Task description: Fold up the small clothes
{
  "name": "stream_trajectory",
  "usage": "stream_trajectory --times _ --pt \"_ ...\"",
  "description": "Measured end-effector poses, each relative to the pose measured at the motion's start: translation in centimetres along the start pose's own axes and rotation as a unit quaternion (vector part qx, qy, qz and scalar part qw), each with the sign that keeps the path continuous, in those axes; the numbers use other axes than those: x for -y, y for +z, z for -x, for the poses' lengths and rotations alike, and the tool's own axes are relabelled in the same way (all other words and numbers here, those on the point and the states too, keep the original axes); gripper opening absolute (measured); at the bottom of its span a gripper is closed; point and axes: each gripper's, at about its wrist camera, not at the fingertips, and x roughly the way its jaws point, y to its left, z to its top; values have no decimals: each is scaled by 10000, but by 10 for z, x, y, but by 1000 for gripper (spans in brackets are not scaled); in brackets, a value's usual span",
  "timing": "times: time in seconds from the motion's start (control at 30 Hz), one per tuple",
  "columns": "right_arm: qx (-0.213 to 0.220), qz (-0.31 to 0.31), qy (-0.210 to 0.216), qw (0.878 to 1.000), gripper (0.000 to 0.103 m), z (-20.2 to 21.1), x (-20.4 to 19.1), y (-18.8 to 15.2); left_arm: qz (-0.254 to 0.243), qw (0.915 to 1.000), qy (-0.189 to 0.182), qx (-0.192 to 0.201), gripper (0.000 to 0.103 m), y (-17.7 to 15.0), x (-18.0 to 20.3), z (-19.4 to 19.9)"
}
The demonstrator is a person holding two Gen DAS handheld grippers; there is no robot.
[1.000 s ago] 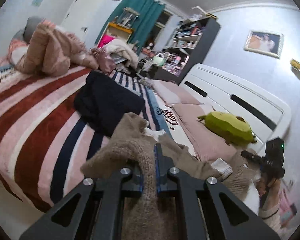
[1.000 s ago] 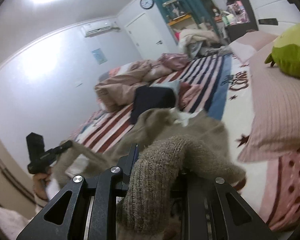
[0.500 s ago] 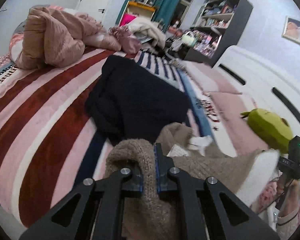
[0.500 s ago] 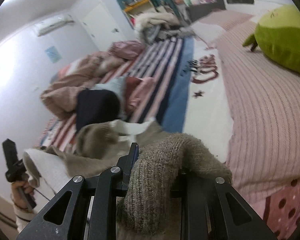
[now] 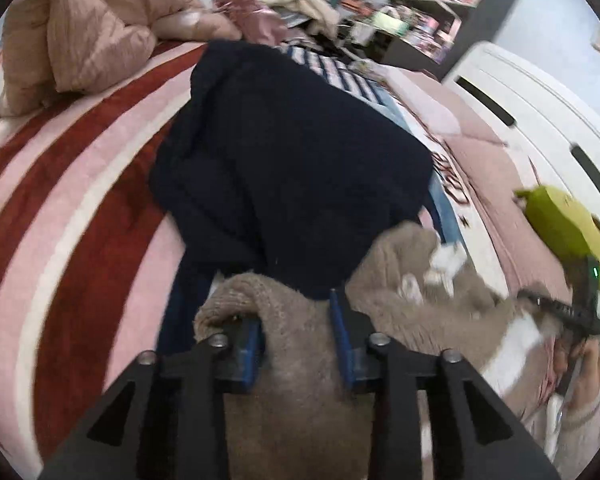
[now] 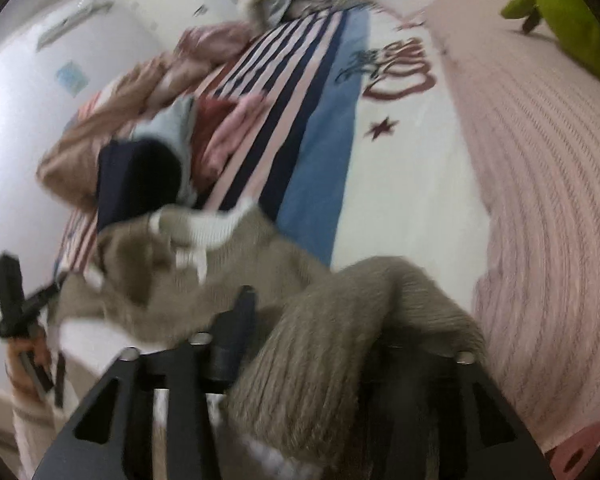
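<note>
A small tan knit sweater (image 5: 428,304) with white trim lies stretched across the striped bed between my two grippers; it also shows in the right wrist view (image 6: 228,272). My left gripper (image 5: 296,344) has its jaws parted, with the sweater's edge draped loosely between the blue pads (image 5: 342,340). My right gripper (image 6: 312,344) has a thick fold of the sweater bunched over it, hiding the right finger; whether it grips is unclear. A folded navy garment (image 5: 284,152) lies just beyond the sweater.
A pink-brown quilt (image 5: 84,36) is heaped at the far left of the bed. A green plush toy (image 5: 564,224) rests on the pink pillow (image 6: 540,152). Folded pink and red clothes (image 6: 224,128) lie behind the navy garment. A white headboard (image 5: 540,112) stands at the right.
Both grippers have dropped toward the bed and moved forward with the sweater. The left gripper's jaws, shut on the sweater before, have parted. The views are blurred by motion.
</note>
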Motion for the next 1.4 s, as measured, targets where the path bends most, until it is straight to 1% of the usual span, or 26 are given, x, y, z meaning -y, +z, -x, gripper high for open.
stream_trajectory --times 0.07,0.1,0.13,0.17,0.27,0.3,0.33,0.4,0.47,0.57,0.63,0.7,0.83,0.9,0.93,0.97,1.0,1.03,1.07,1.13,1.2,1.23,1.3,1.33,1.37,1.4 --pt "74 332 -54 9994 53 19 -8 -14 -346 9994 -40 72 48 -7 4 26" --pt "173 535 -103 9984 59 30 -14 -20 -525 9986 -49 77 51 -9 9 34" --pt "301 776 -151 9964 71 45 -20 -28 -797 9968 -53 57 54 -13 16 47" --pt "354 894 -190 9952 77 53 -23 -31 -924 9957 -27 67 57 -16 20 56" --pt "463 1290 -512 9892 77 79 -37 -42 -1254 9915 204 279 68 -22 35 81" --pt "525 1496 -546 9858 77 87 -45 -46 -1543 9864 255 502 71 -26 46 92" --pt "587 1739 -524 9816 78 95 -55 -51 -1722 9829 216 612 79 -27 52 98" --pt "633 2004 -439 9767 84 102 -70 -58 -2100 9747 35 769 82 -31 68 113" --pt "567 2257 -365 9719 95 102 -85 -65 -2227 9716 -145 782 87 -32 82 120" --pt "410 2669 -488 9616 95 85 -104 -74 -2641 9627 -173 562 93 -41 105 107" --pt "278 2780 -564 9585 95 69 -110 -78 -3046 9517 95 368 95 -53 119 87" --pt "167 2667 -689 9612 95 49 -108 -82 -3317 9426 378 55 95 -69 127 55" --pt "127 2524 -1111 9611 94 19 -98 -90 -3263 9399 982 -233 95 -82 121 8" --pt "255 2456 -1204 9615 92 18 -94 -90 -3239 9401 1044 -200 94 -81 119 1" --pt "333 2364 -1272 9627 78 20 -92 -87 -3180 9425 1011 -171 83 -77 119 1" --pt "430 2254 -1401 9632 56 23 -90 -82 -3115 9454 950 -163 62 -71 119 3" --pt "508 2200 -1499 9626 44 25 -90 -78 -3078 9461 995 -133 48 -64 120 5" --pt "571 2181 -1568 9616 25 27 -89 -72 -3088 9446 1107 -96 19 -57 122 6" --pt "618 2175 -1592 9610 16 28 -90 -63 -3109 9434 1151 -92 9 -51 124 6" --pt "662 2121 -1631 9612 9 29 -91 -46 -3138 9417 1215 53 8 -32 129 6" --pt "823 1876 -1640 9650 9 31 -92 -21 -3054 9407 1463 189 8 -6 134 2" --pt "912 1715 -1609 9677 9 32 -91 -9 -2877 9464 1453 214 8 10 133 -2" --pt "973 1421 -1637 9714 9 23 -87 18 -2476 9585 1388 272 17 37 128 -11" --pt "856 1169 -1626 9760 9 11 -81 31 -2168 9660 1369 341 37 51 122 -17" --pt "705 933 -1581 9805 10 0 -74 39 -1895 9707 1432 376 62 62 116 -24" --pt "549 674 -1502 9848 10 -8 -66 44 -1682 9735 1503 385 70 68 111 -28"
